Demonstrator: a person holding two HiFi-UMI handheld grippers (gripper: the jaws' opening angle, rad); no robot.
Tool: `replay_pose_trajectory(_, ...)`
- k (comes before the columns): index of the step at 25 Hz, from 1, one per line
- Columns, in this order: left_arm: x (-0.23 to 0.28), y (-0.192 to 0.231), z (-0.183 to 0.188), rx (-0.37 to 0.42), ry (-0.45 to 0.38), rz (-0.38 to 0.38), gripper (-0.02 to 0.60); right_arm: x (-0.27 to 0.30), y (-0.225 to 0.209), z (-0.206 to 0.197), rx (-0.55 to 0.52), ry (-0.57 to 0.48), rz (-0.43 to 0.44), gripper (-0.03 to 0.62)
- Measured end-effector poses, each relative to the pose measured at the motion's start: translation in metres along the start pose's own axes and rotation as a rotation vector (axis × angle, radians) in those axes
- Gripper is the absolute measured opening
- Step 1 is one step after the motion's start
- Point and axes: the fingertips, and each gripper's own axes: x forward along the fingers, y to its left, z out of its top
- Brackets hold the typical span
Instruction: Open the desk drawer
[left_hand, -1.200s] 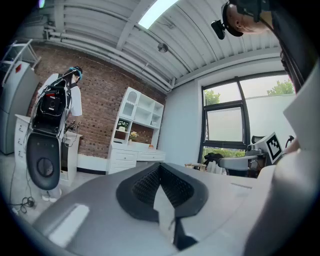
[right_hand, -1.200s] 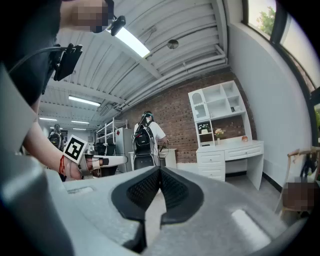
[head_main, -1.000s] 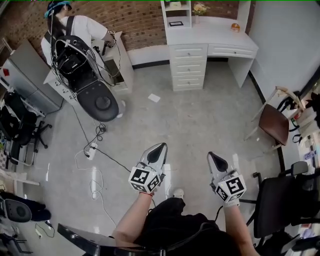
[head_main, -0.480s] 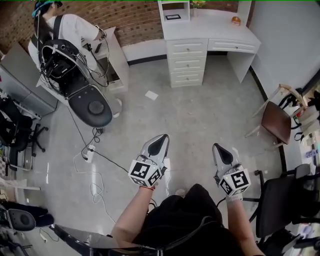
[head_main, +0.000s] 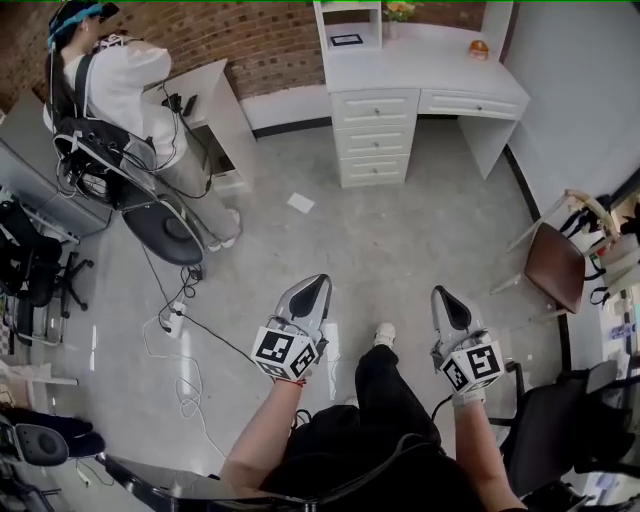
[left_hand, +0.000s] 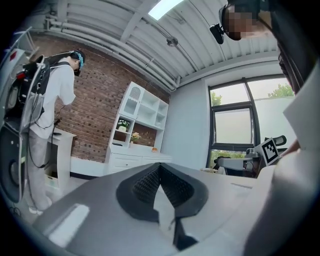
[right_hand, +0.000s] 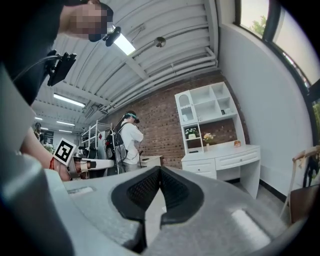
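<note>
Grey floor (head_main: 400, 240) separates me from the white wooden desk (head_main: 440, 72). My left gripper (head_main: 312, 292) and right gripper (head_main: 447, 306) sit clenched, empty; I'd approach first.

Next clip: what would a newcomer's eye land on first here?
The left gripper and right gripper dominate the foreground, jaws together and empty, above the floor. Far ahead by the brick wall stands the white desk, drawers shut. At upper left a person in white stands at a side table.

The scene is viewed steeply from overhead; the white surface (head_main: 420, 70), far ahead, is shared with both low, forward-facing gripper views.
</note>
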Motion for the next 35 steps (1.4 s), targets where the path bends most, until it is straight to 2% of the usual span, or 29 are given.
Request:
replay_pose_trajectory(5, 0.039, 0.025, 0.008, -0.015, 0.0, 0.037, 0.003, 0.042, -0.032, 0.014, 0.027, -0.011, 0.006, 0.002)
replay_pose_trajectory(23, 0.19, 0.075, 0.035, -0.008, -0.034, 0.077, 0.003, 0.163, -0.139, 0.033, 0.031, -0.004, 0.043, 0.002)
replay_pose_trajectory(35, 0.25, 0.101, 0.037, -0.006, -0.034, 0.101, 0.003, 0.22, -0.176, 0.034, 0.051, -0.002, 0.071, 0.002)
